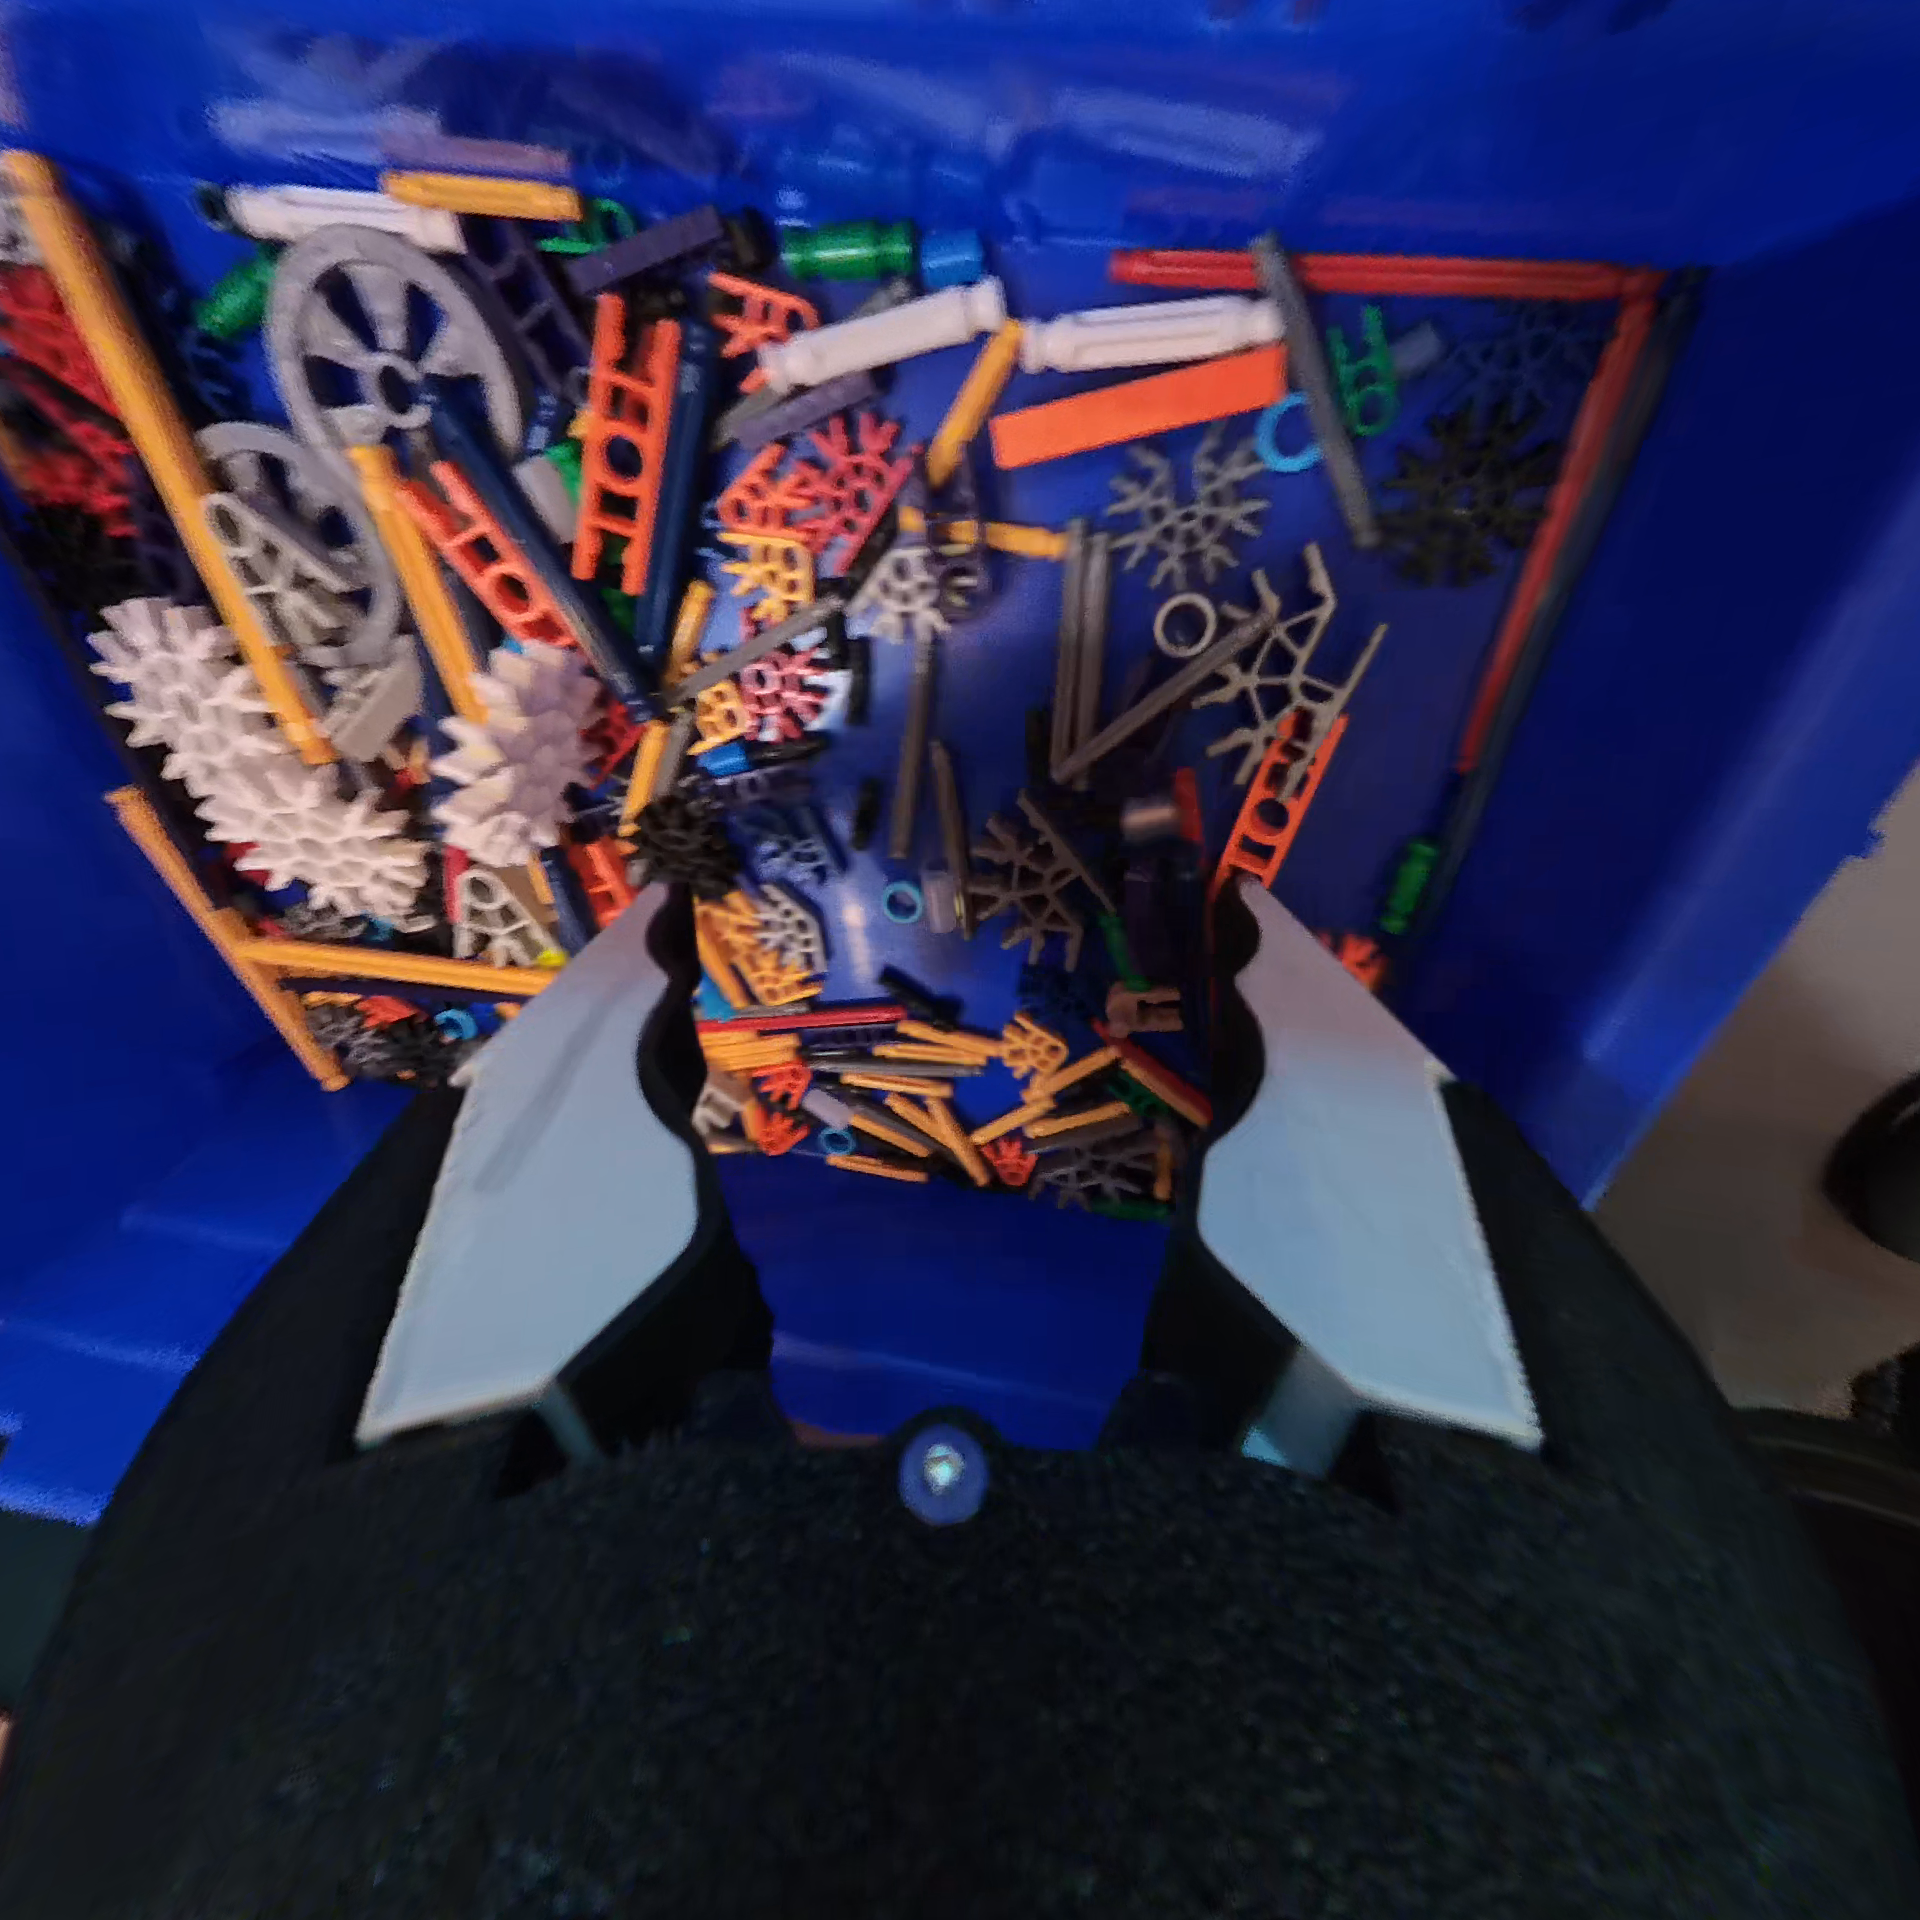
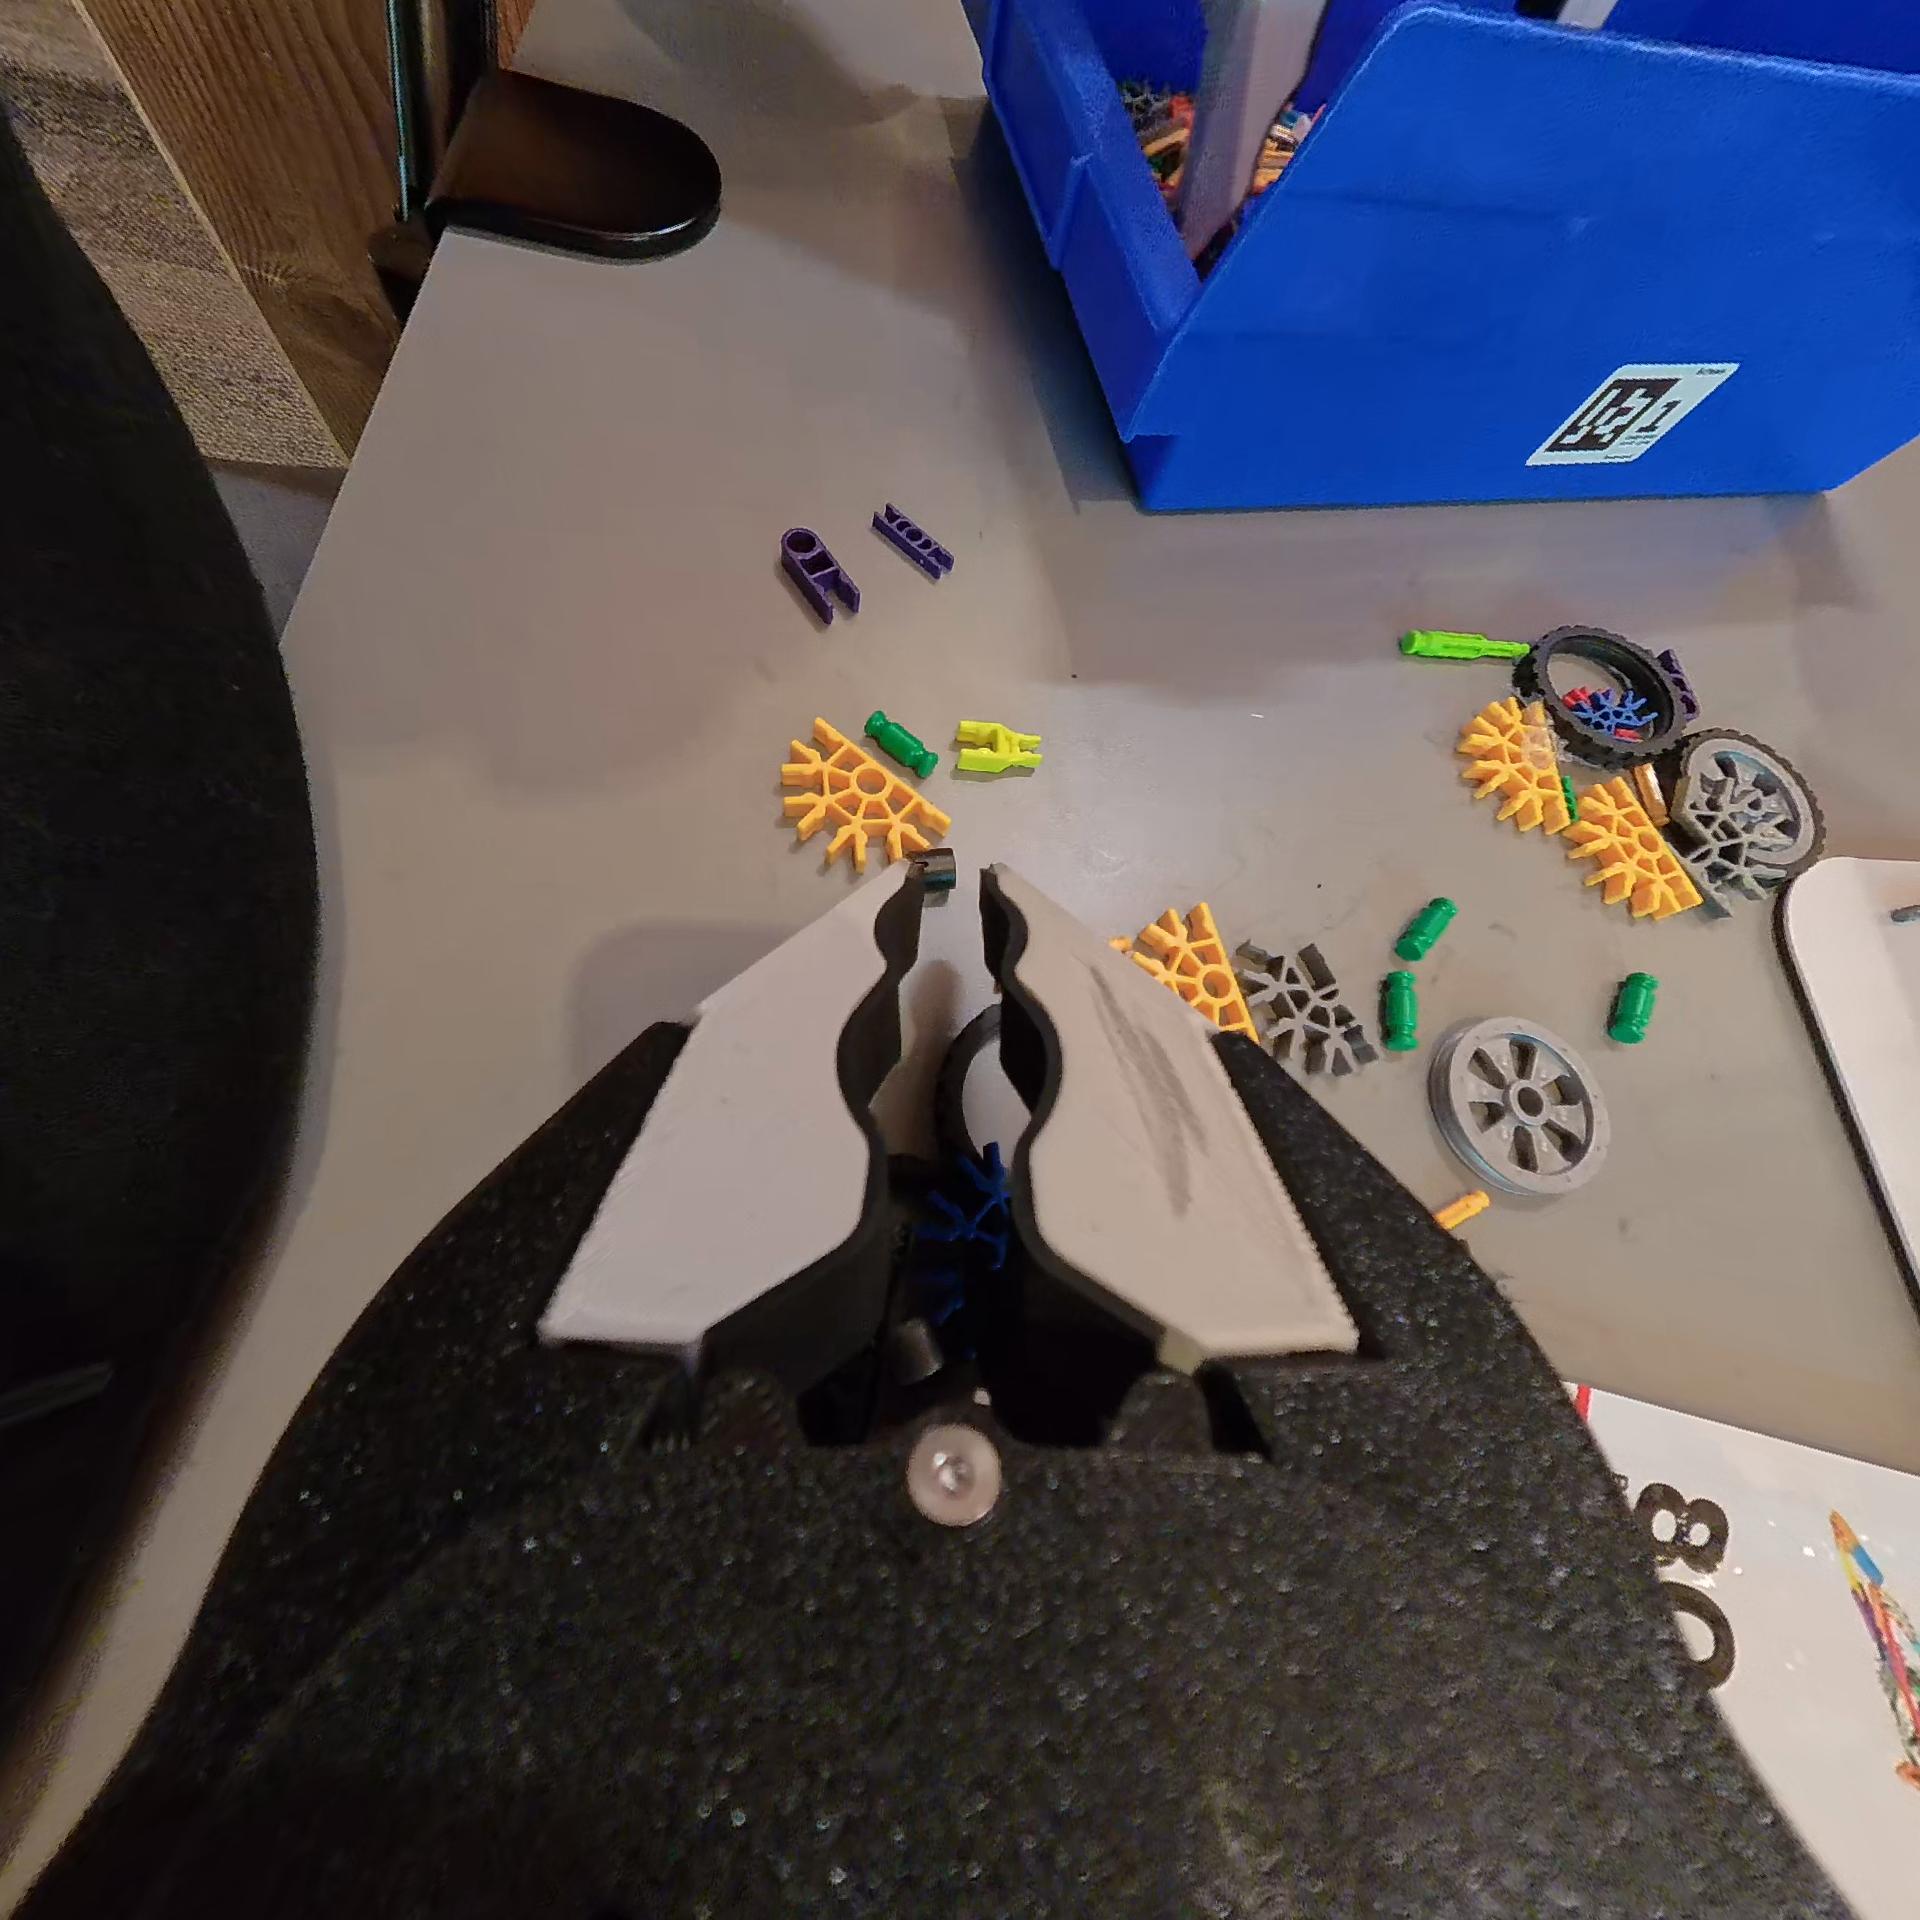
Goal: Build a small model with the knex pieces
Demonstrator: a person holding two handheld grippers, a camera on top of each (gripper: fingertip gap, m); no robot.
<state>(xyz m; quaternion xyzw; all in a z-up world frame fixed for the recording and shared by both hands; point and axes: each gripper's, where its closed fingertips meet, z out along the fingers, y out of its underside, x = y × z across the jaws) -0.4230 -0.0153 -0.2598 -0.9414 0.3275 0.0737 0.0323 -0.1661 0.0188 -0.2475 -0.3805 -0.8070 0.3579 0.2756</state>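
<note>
My left gripper (image 1: pixel 951 904) is open and empty. It hovers inside a blue bin (image 1: pixel 935 1278) over a heap of plastic construction pieces: rods, snowflake connectors (image 1: pixel 1190 509), orange ladder pieces (image 1: pixel 629 436), white gears (image 1: pixel 312 821) and grey wheels (image 1: pixel 390 343). My right gripper (image 2: pixel 953 883) is low over a grey table (image 2: pixel 623 468), its fingers nearly together. A blue snowflake connector (image 2: pixel 966 1216) sits clamped deep between them, with a black ring (image 2: pixel 966 1081) just ahead of it. A small black piece (image 2: pixel 935 873) is at the left fingertip. A yellow fan connector (image 2: pixel 857 795) lies just beyond the tips.
The blue bin (image 2: pixel 1507 260) stands at the far right of the table. Loose pieces lie around: purple clips (image 2: pixel 821 571), green rods (image 2: pixel 899 743), a grey wheel (image 2: pixel 1517 1107), tyres and yellow connectors (image 2: pixel 1621 748). A white board (image 2: pixel 1860 997) and a printed sheet lie at the right; the table edge runs along the left. About 25 centimetres separates my left fingertips from my right.
</note>
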